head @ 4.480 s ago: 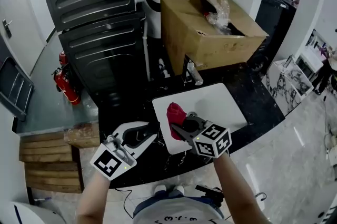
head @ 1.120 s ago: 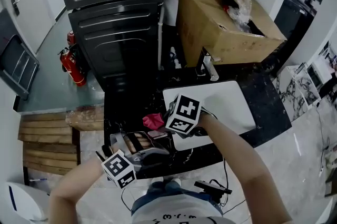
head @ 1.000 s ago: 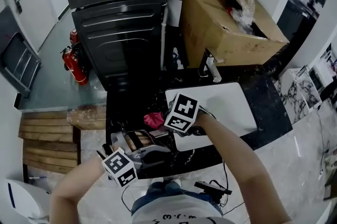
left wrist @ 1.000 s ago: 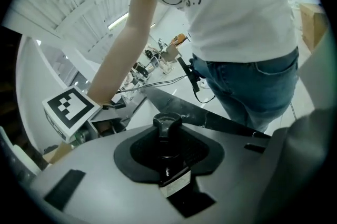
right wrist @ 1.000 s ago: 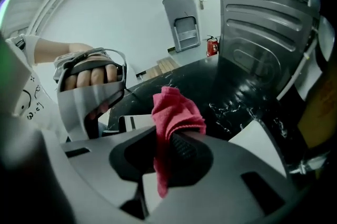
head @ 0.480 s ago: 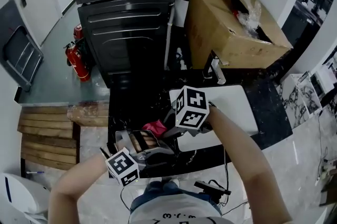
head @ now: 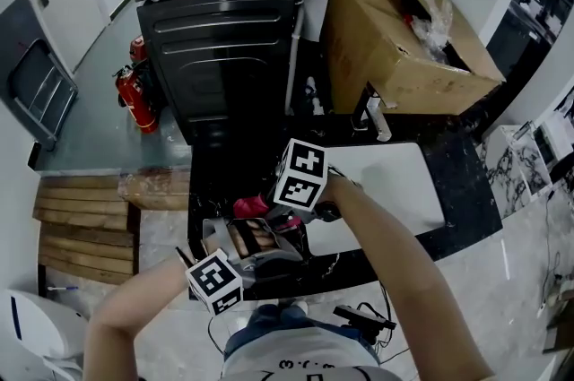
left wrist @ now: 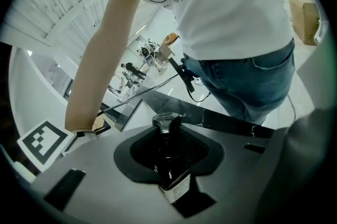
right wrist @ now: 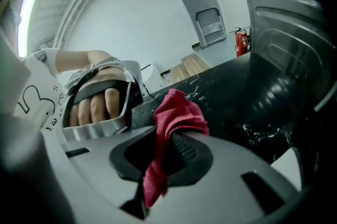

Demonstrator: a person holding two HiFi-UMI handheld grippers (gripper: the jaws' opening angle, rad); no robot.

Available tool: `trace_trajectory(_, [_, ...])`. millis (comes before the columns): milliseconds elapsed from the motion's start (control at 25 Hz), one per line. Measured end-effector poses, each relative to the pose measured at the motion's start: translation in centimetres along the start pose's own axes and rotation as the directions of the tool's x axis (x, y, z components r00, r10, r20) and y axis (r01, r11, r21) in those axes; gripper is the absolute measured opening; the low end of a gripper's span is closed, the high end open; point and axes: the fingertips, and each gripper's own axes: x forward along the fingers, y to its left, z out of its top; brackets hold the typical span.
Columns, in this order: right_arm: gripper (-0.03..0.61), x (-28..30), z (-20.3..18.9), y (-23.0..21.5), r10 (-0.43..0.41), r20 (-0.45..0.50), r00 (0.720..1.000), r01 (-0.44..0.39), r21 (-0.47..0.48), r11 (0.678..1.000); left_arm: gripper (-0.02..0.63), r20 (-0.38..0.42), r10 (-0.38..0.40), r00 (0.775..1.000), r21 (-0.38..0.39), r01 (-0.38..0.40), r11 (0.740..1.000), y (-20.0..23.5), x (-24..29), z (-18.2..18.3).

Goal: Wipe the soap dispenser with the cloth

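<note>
While in right tool (right wrist: 174, 145), cloth (right wrist: 178, 112) near dispenser (left wrist: 169, 161).

The left gripper (left wrist: 168, 158) clamps the soap dispenser (left wrist: 176, 188) while the right gripper (right wrist: 167, 152), forearm angled leftward, pinches the cloth (right wrist: 178, 115).

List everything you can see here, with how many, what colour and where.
dispenser: one, dark, in the left tongs
cloth: one, red, in the right tongs
sink: one, white, in the counter
counter: one, black, under the tongs
tap: one, silvery, at the sink's far edge
box: one, brown, open, behind the tap
machine: one, black, left of the box
extinguisher: at least one, red, floor left of the machine
steps: one set, wooden, lower left
left tongs: grey, shut on the dispenser
right tongs: grey, shut on the cloth
</note>
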Motion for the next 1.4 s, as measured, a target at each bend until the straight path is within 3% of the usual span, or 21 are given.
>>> trace_trajectory(200, [0.054,-0.1,-0.7,-3.0,-0.164,0.011,0.986,0.164,-0.010,0.986,0.106,-0.003,0.024,1.000,-0.031,-0.024,0.999,0.2,-0.2,-0.1])
trace_trajectory(320, [0.054,-2.1,-0.4,-4.3,-0.228,0.142,0.963,0.224,0.044,0.973,0.106,-0.014,0.041,0.999,-0.033,-0.042,0.999,0.2,-0.1,-0.2])
trace_trajectory(440, [0.054,-5.3,-0.3,-5.2,-0.284,0.344,0.895,0.240,0.164,0.957,0.106,-0.010,0.095,0.995,-0.119,-0.096,0.988,1.0,-0.4,-0.5])
trace_trajectory(520, [0.055,-7.7,-0.5,-5.2,-0.324,0.452,0.831,0.249,0.220,0.943,0.106,0.016,0.157,0.987,-0.256,-0.148,0.955,2.1,-1.0,-1.0])
trace_trajectory(600, [0.055,-9.7,-1.0,-4.9,-0.370,0.524,0.768,0.273,0.255,0.928,0.104,0.050,0.241,0.969,-0.443,-0.194,0.875,3.6,-2.0,-1.7])
trace_trajectory(720, [0.055,-11.7,-2.1,-4.1,-0.443,0.579,0.684,0.329,0.297,0.896,0.104,0.080,0.421,0.903,-0.661,-0.268,0.701,6.7,-4.5,-2.6])
trace_trajectory(840, [0.055,-12.5,-3.6,-3.7,-0.521,0.591,0.615,0.387,0.349,0.853,0.104,0.048,0.559,0.828,-0.782,-0.317,0.537,9.9,-7.0,-3.5])
trace_trajectory(920, [0.055,-12.4,-4.5,-3.4,-0.559,0.591,0.582,0.405,0.385,0.829,0.103,0.005,0.601,0.799,-0.823,-0.339,0.457,11.4,-8.2,-4.2])
trace_trajectory(1000, [0.055,-12.1,-5.2,-3.0,-0.578,0.602,0.551,0.397,0.420,0.816,0.103,-0.029,0.639,0.768,-0.844,-0.362,0.396,12.7,-9.3,-4.8])
trace_trajectory(1160, [0.055,-11.0,-5.8,-2.4,-0.585,0.654,0.479,0.318,0.492,0.810,0.103,-0.069,0.707,0.704,-0.862,-0.399,0.313,15.3,-10.8,-5.4])
trace_trajectory(1280, [0.055,-10.1,-5.8,-2.1,-0.592,0.686,0.424,0.260,0.533,0.805,0.103,-0.091,0.727,0.681,-0.887,-0.387,0.251,16.7,-11.4,-5.5])
trace_trajectory(1400, [0.055,-9.5,-4.6,-1.7,-0.597,0.710,0.373,0.275,0.530,0.802,0.103,-0.099,0.729,0.677,-0.913,-0.353,0.204,17.9,-11.5,-5.2])
